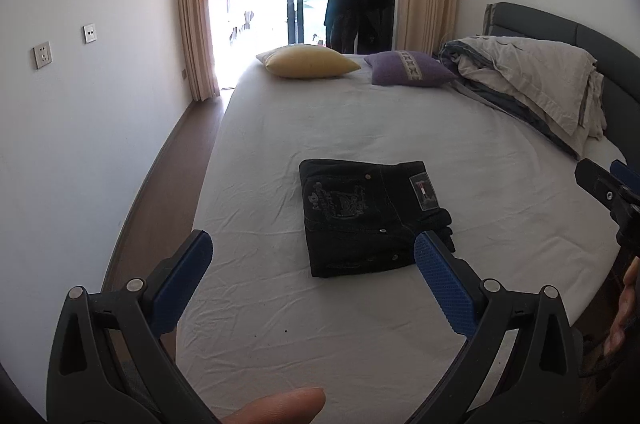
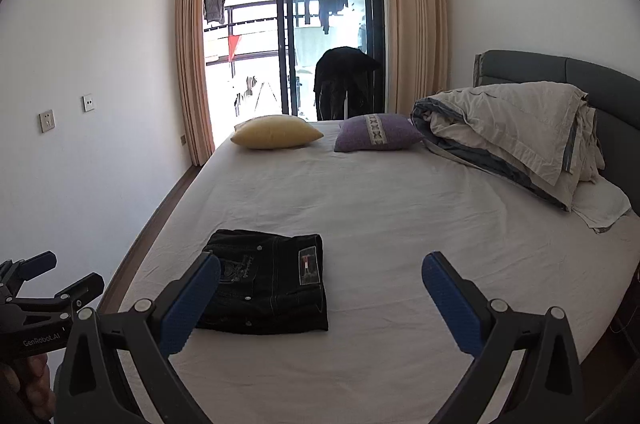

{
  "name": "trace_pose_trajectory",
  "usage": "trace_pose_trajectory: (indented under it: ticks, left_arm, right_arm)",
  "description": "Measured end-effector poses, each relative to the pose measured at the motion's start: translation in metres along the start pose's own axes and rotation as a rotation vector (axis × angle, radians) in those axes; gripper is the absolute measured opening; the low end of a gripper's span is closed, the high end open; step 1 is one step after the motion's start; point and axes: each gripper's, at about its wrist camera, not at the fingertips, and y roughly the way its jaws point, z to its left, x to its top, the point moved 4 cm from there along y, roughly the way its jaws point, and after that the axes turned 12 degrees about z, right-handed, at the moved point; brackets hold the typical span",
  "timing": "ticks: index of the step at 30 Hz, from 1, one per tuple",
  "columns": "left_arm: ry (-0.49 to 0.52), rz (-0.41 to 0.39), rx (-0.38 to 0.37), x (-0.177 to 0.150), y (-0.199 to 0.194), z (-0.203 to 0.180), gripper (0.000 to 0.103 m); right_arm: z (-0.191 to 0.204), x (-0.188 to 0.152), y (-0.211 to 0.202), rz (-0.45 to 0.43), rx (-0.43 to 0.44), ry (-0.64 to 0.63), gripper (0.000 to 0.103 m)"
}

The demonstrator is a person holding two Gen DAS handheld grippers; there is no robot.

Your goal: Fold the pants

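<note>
Black pants lie folded into a small rectangle on the white bed sheet, a label patch on top; they also show in the right wrist view. My left gripper is open and empty, held above the bed just in front of the pants. My right gripper is open and empty, held above the bed to the right of the pants. The right gripper shows at the left view's right edge; the left gripper shows at the right view's lower left.
A yellow pillow, a purple pillow and a folded quilt lie at the far end by the grey headboard. A wall and a narrow floor strip run along the bed's left side.
</note>
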Motion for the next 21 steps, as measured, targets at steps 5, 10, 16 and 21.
trace_pose_trajectory:
  ticks: [5,10,16,21]
  left_arm:
    - [-0.010,0.081,-0.020,-0.012,0.032,-0.005,0.103]
    - [-0.023,0.136,-0.030,-0.018,0.055,-0.006,0.103]
    - [-0.036,0.168,-0.022,-0.022,0.072,-0.002,0.103]
    - [-0.045,0.179,-0.010,-0.024,0.078,0.002,0.103]
  right_arm:
    - [0.002,-0.026,0.029,0.120,0.021,0.029,0.103]
    - [0.008,-0.035,0.039,0.161,0.028,0.021,0.103]
    - [0.014,-0.037,0.044,0.179,0.023,0.008,0.103]
    - [0.016,-0.038,0.046,0.187,0.023,0.004,0.103]
